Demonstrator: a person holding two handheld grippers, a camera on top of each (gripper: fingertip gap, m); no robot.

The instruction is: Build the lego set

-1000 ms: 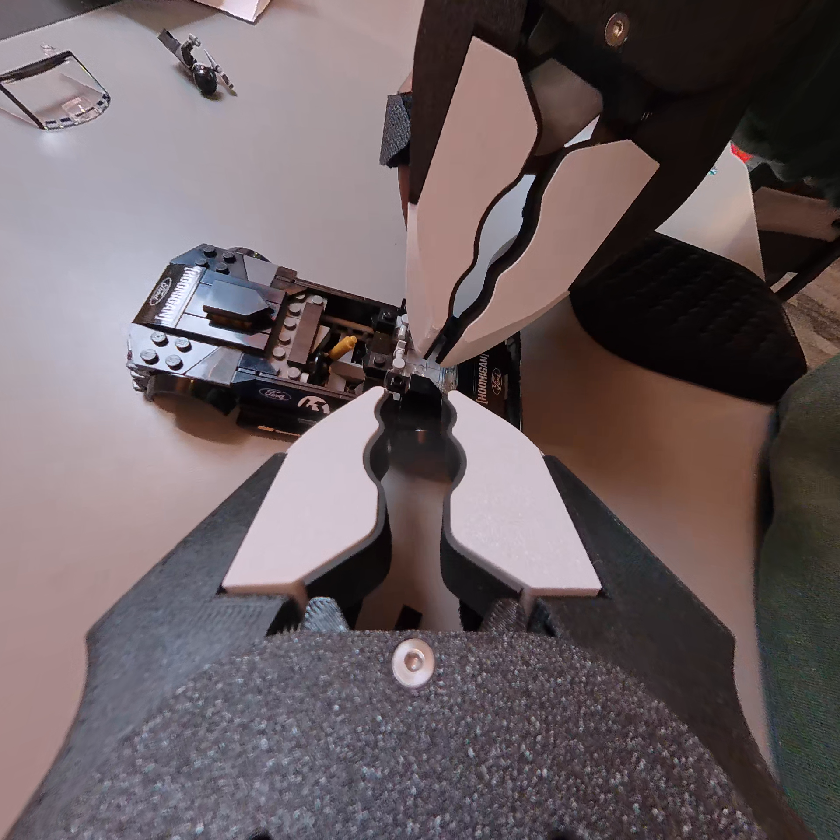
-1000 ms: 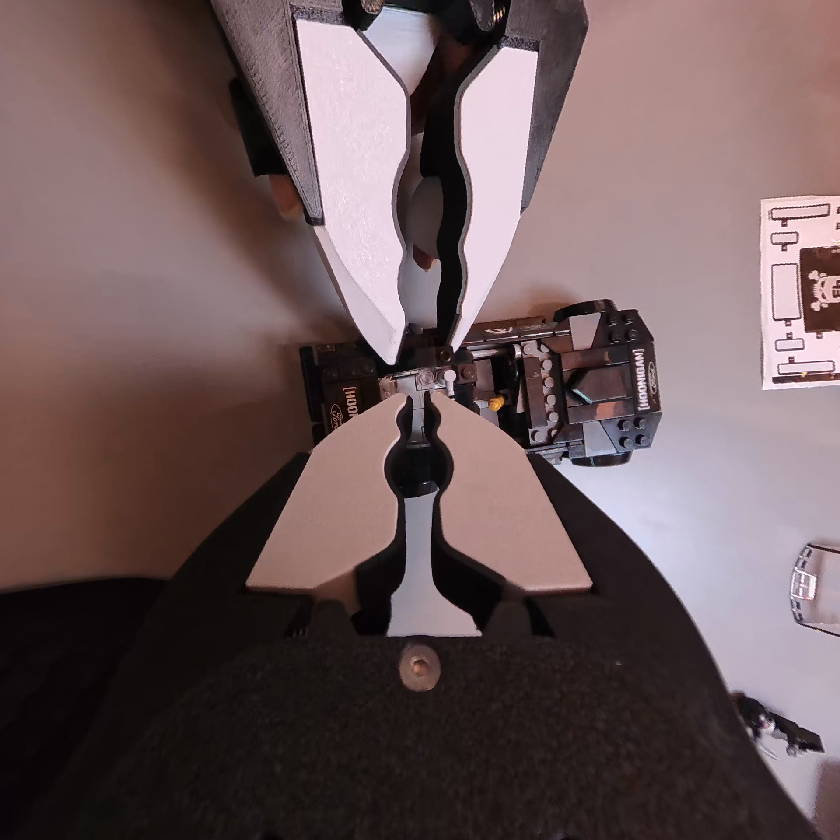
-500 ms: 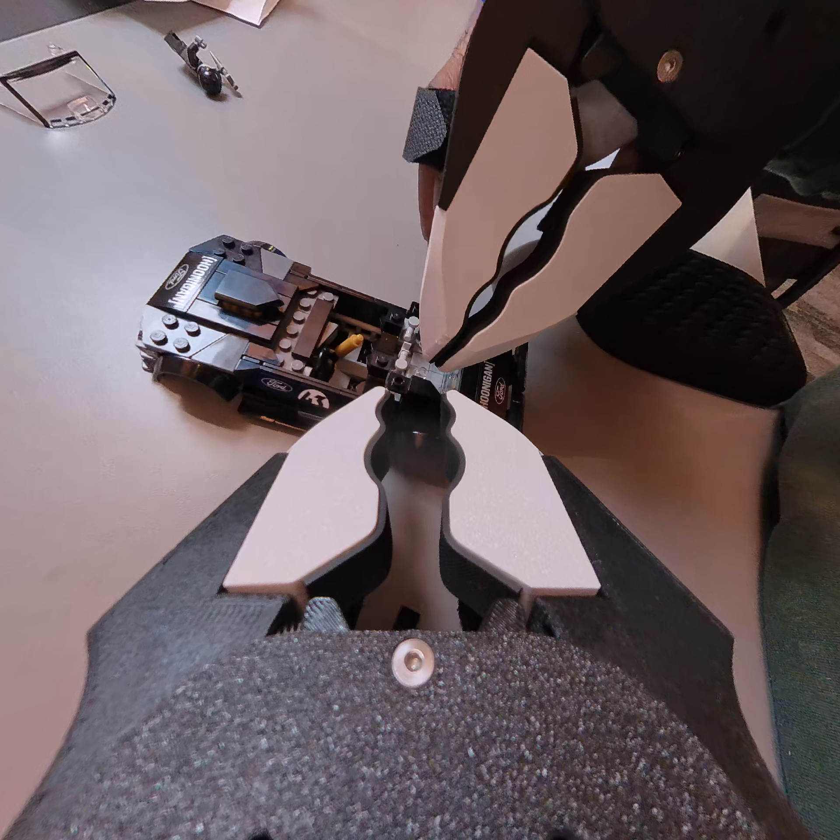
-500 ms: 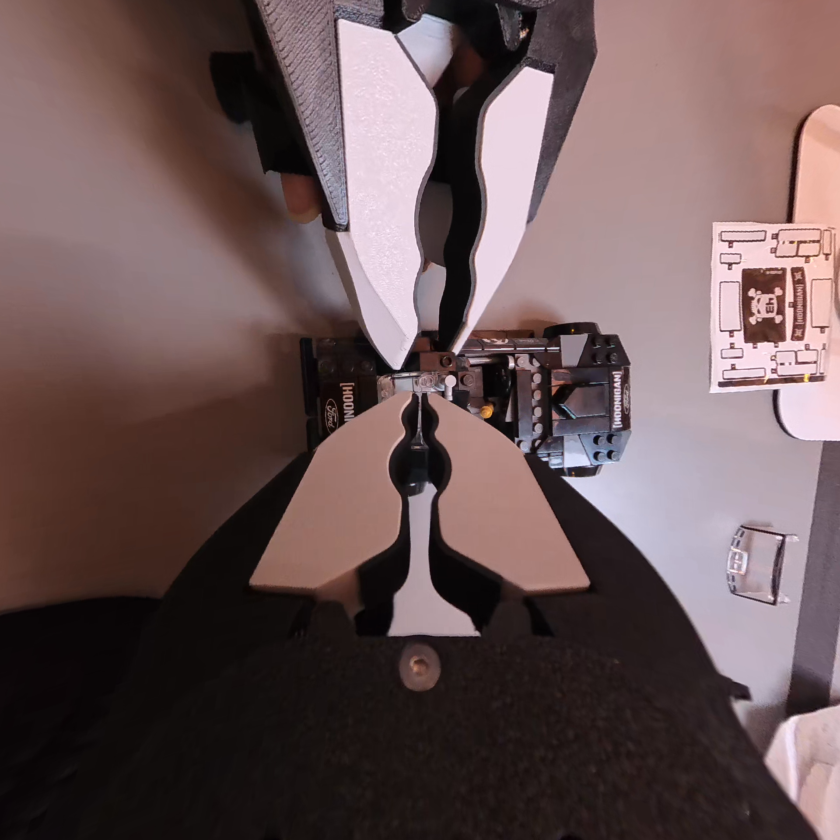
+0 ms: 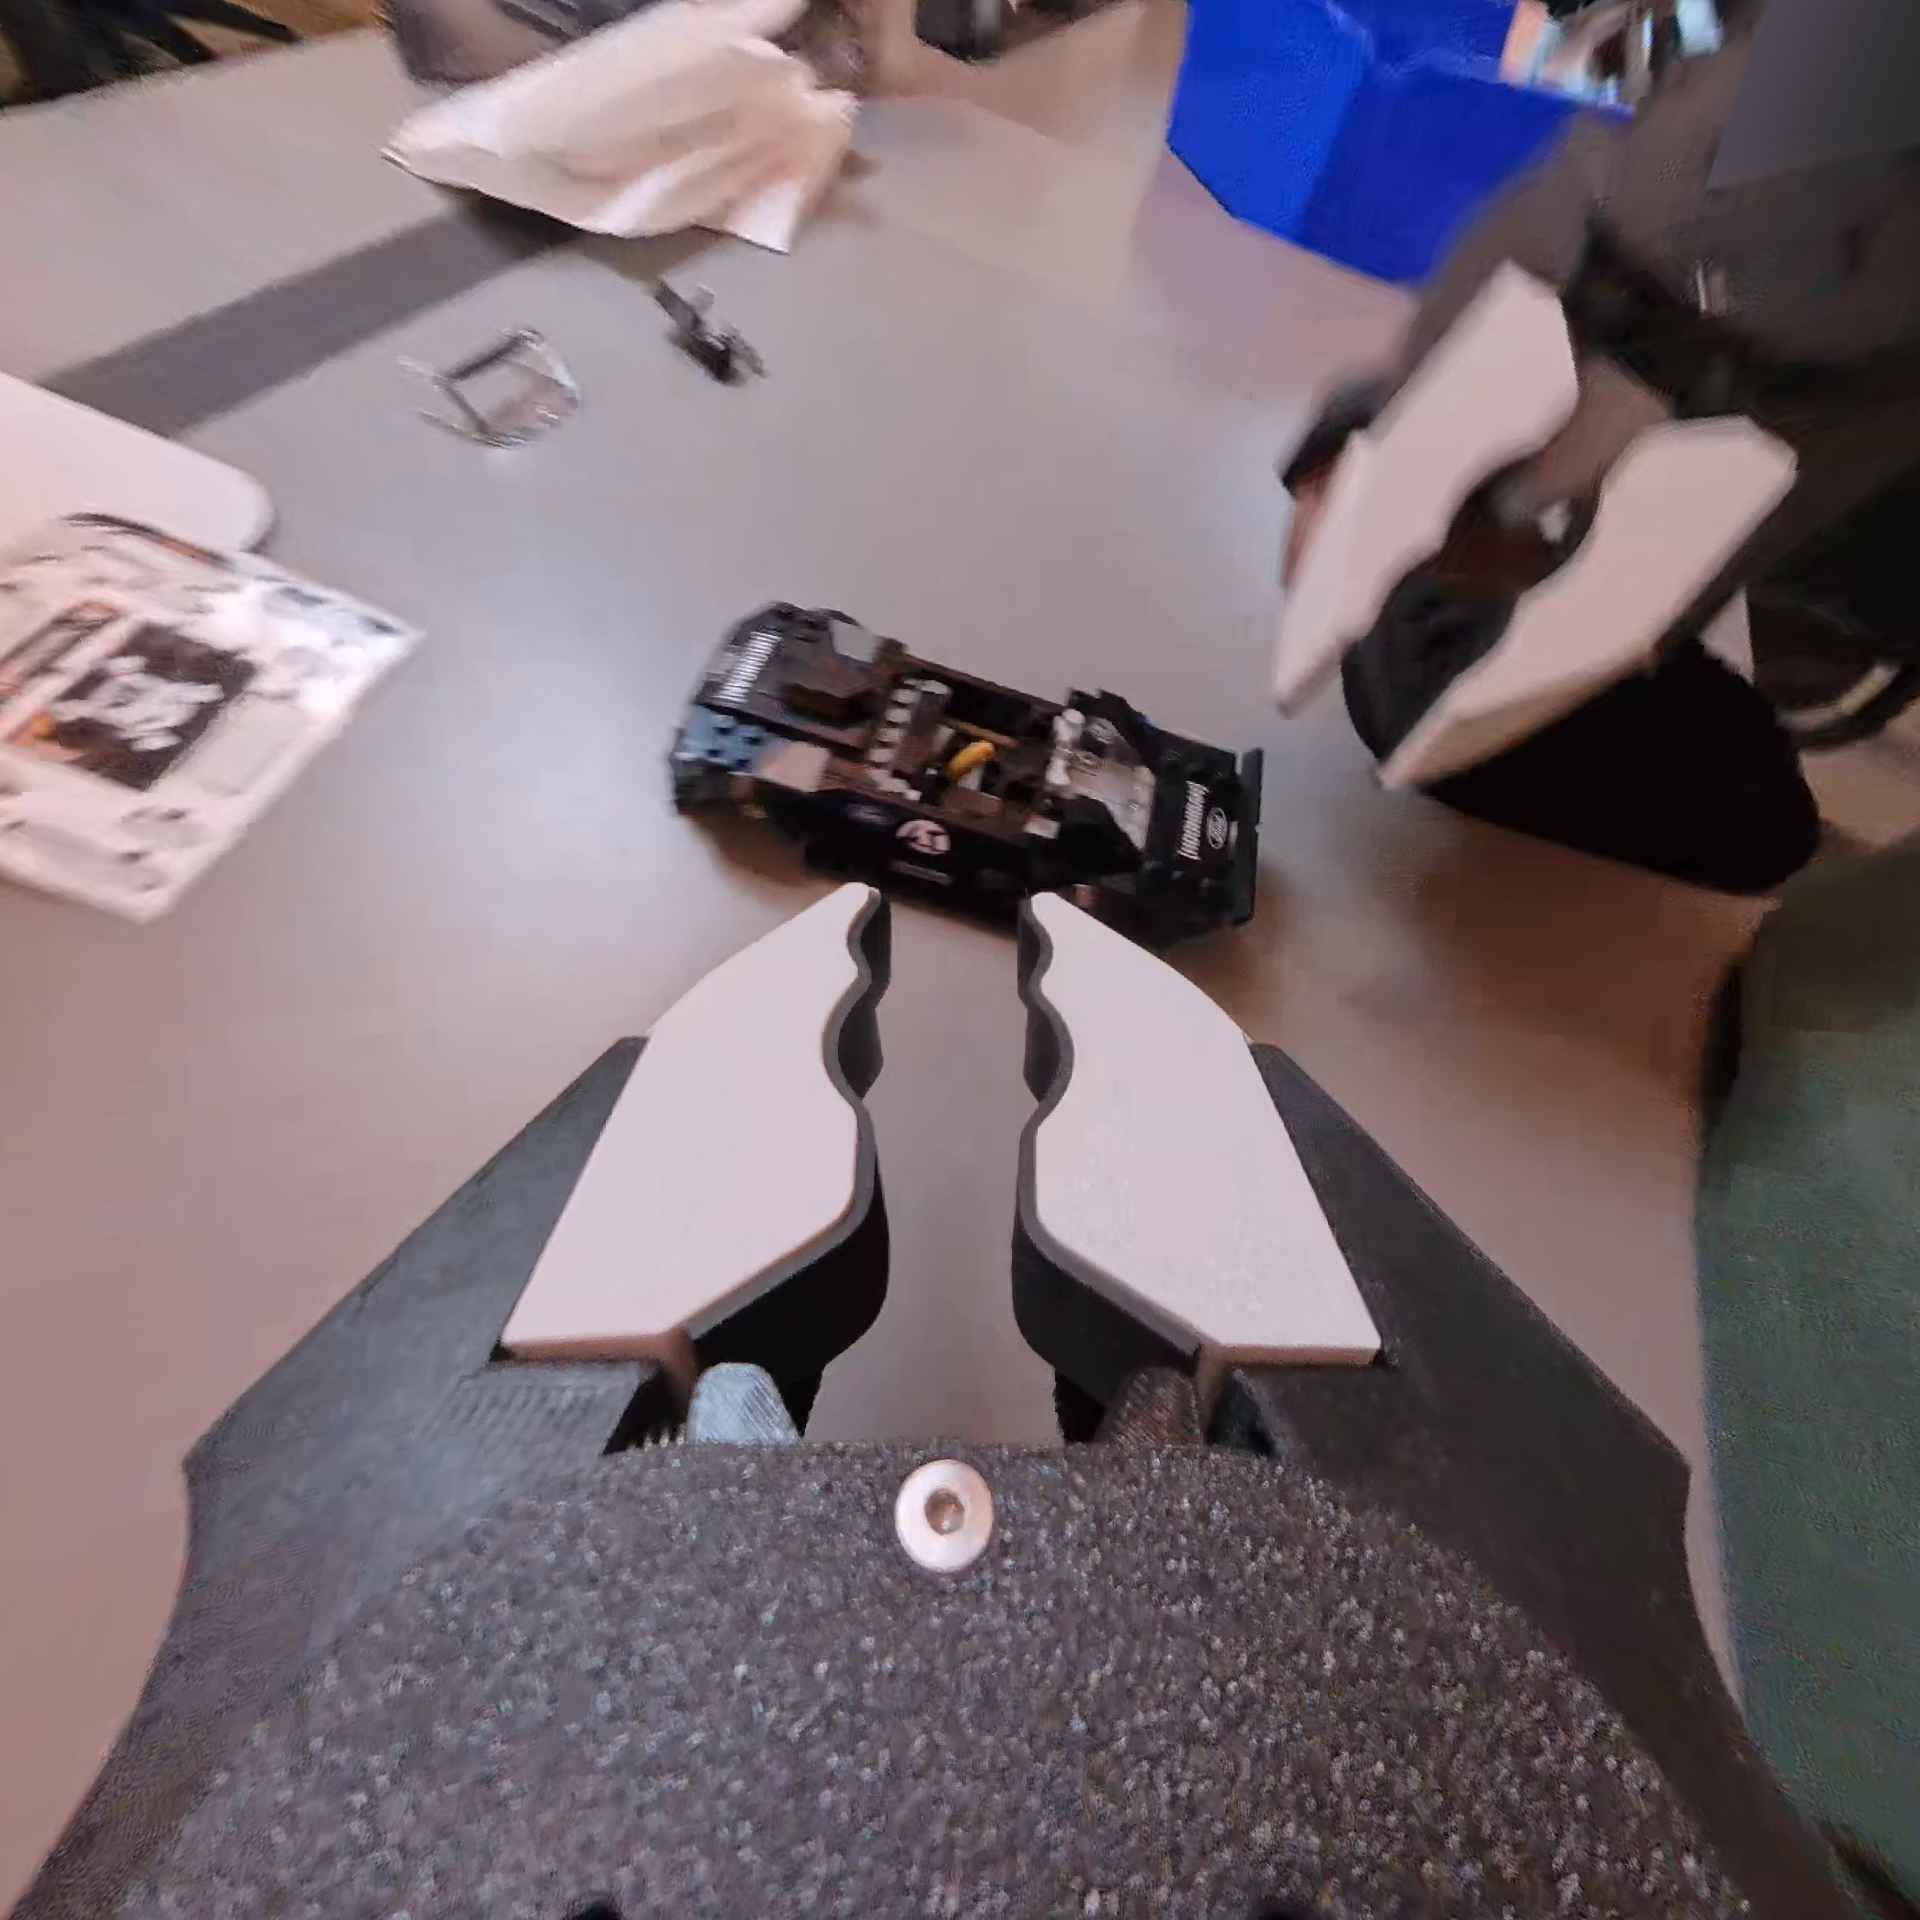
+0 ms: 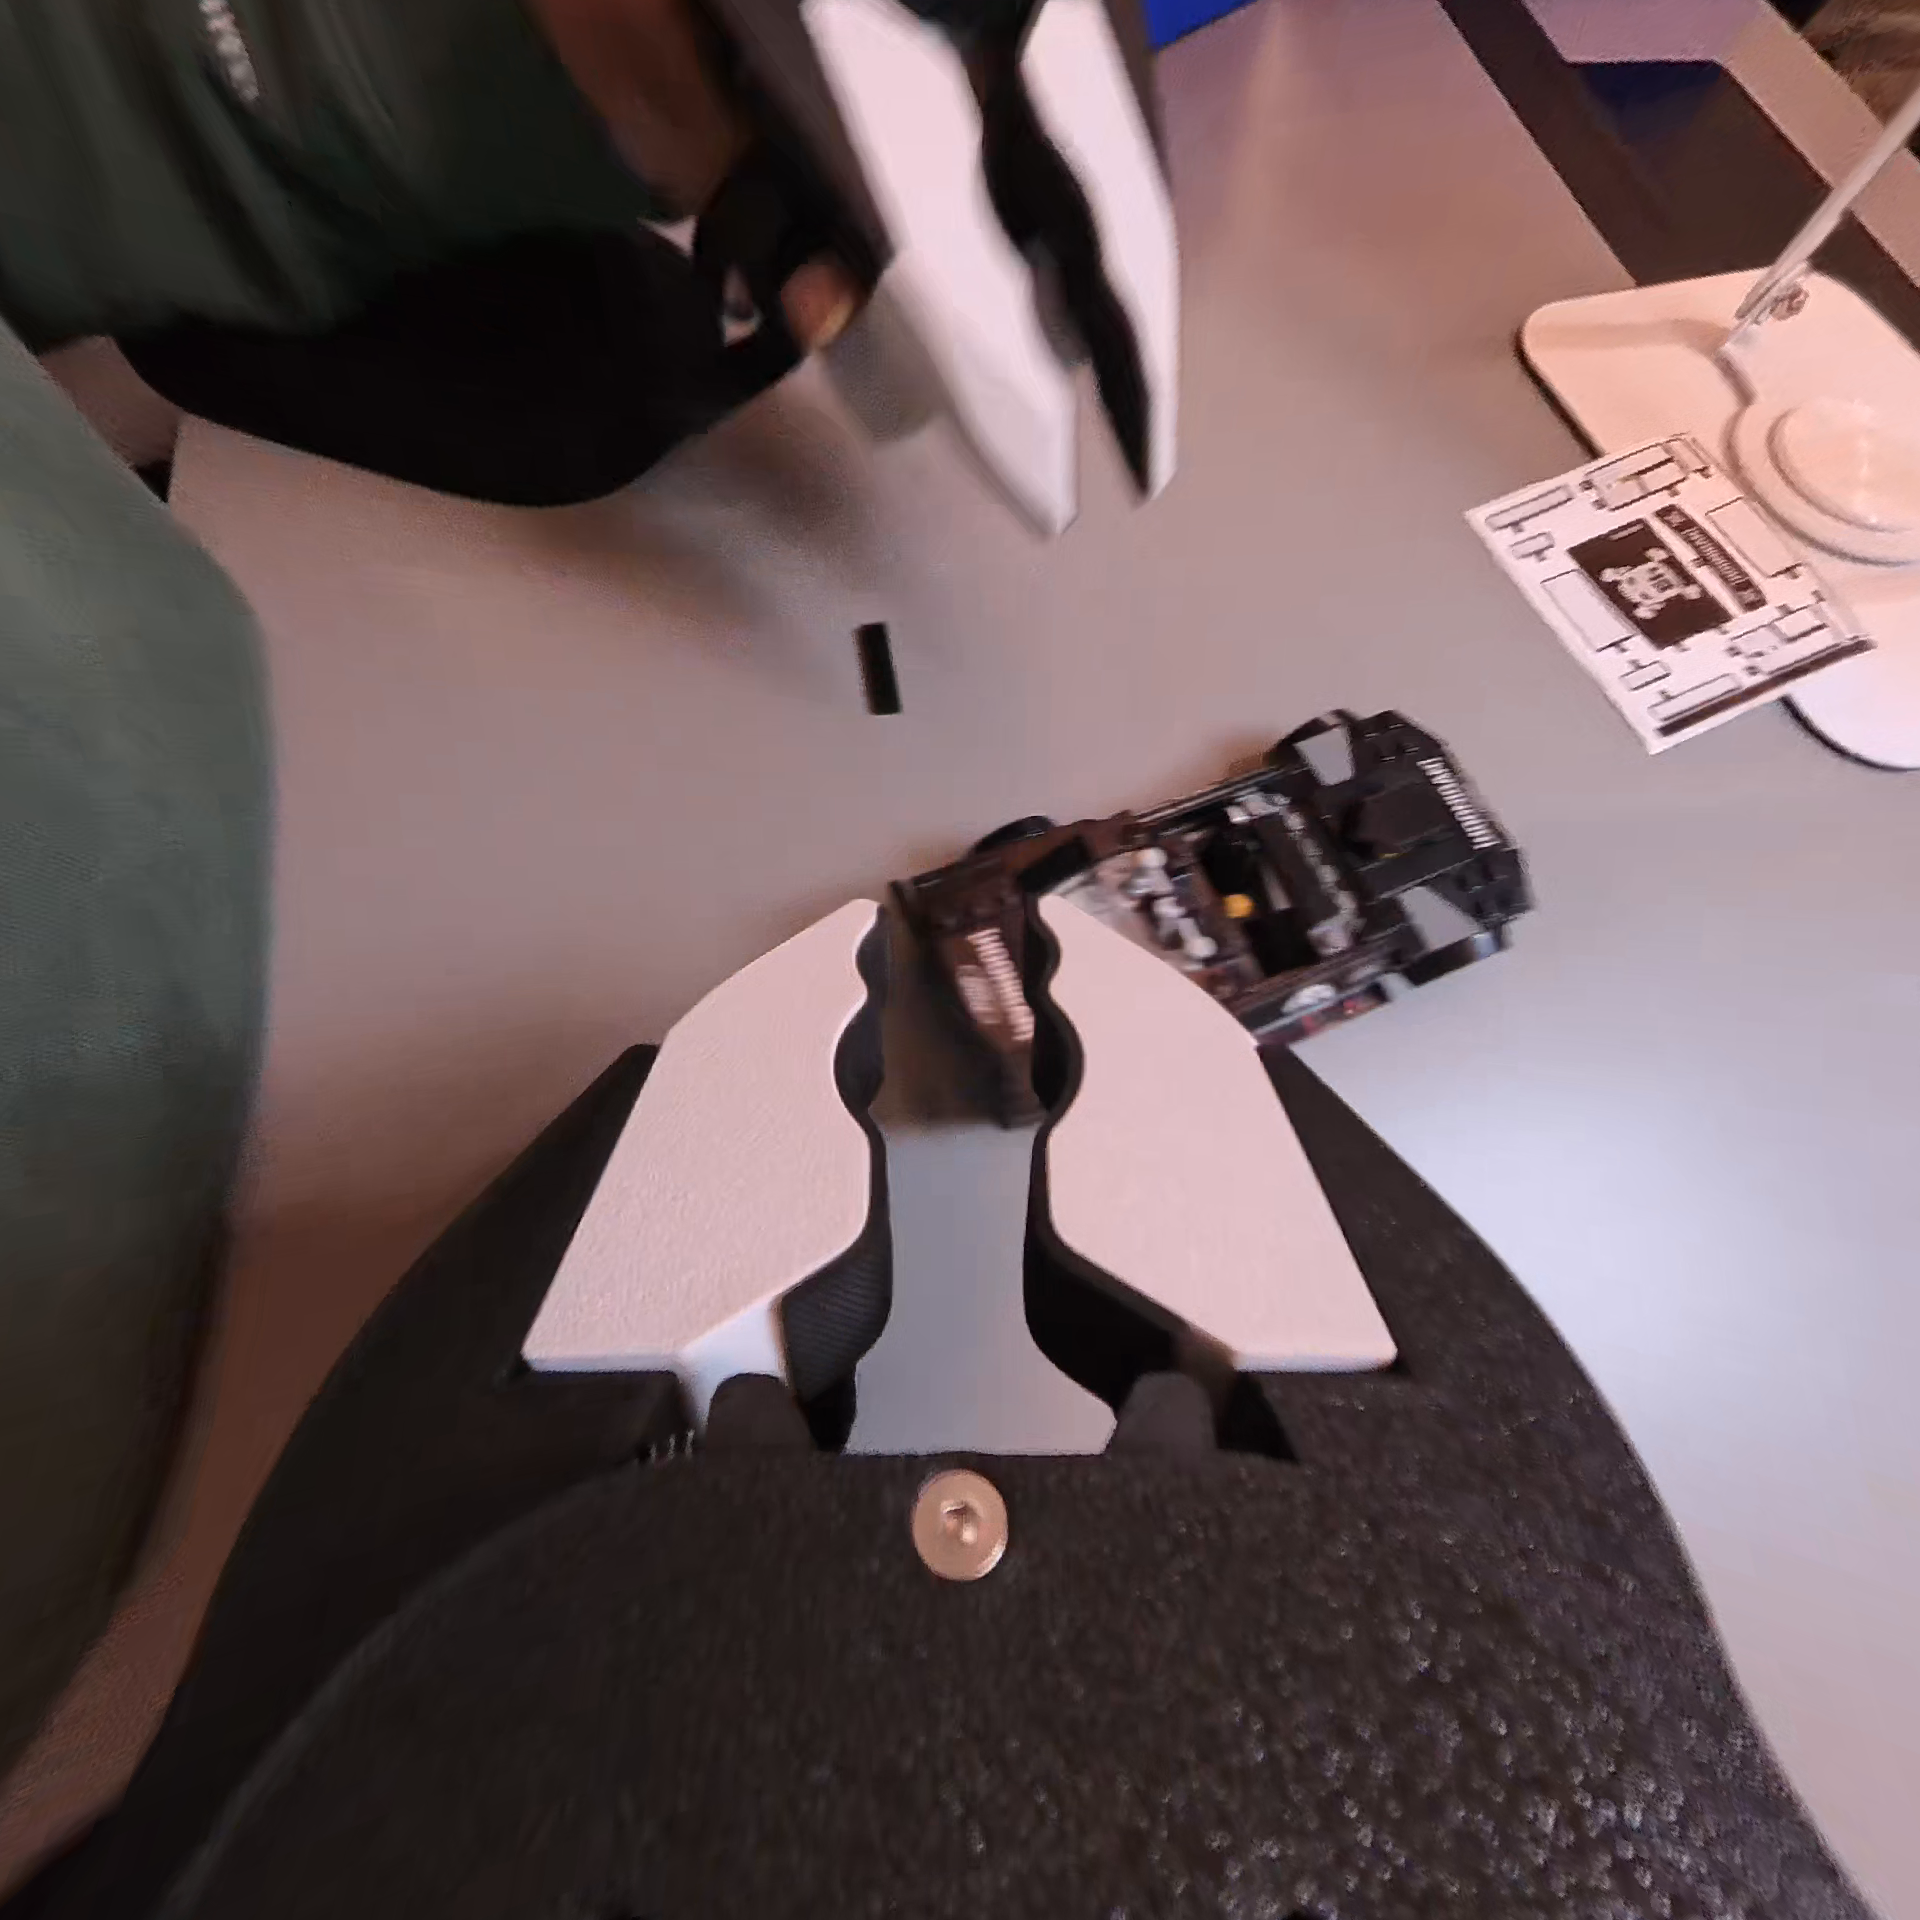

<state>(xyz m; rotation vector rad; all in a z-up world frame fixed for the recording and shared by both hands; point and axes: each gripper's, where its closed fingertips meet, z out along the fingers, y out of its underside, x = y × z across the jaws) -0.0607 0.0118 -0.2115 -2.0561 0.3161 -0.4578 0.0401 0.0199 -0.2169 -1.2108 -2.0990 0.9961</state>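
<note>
The left gripper (image 5: pixel 951 914) and right gripper (image 6: pixel 958 920) both hovered empty, jaws moderately apart, just short of the black brick-built toy car (image 5: pixel 966 769) lying free on the grey table (image 5: pixel 468 1039). Beyond it lay a clear curved windscreen piece (image 5: pixel 499 390).

Blue bin (image 5: pixel 1340 125), crumpled white paper (image 5: pixel 634 135) — perhaps a bag.

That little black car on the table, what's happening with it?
A person is building a black Lego car with a gripper in each hand. Right now neither is touching it: the left gripper and the right gripper both hover near it with jaws open and empty. A clear windscreen piece and a sticker sheet lie unused on the table.
</note>
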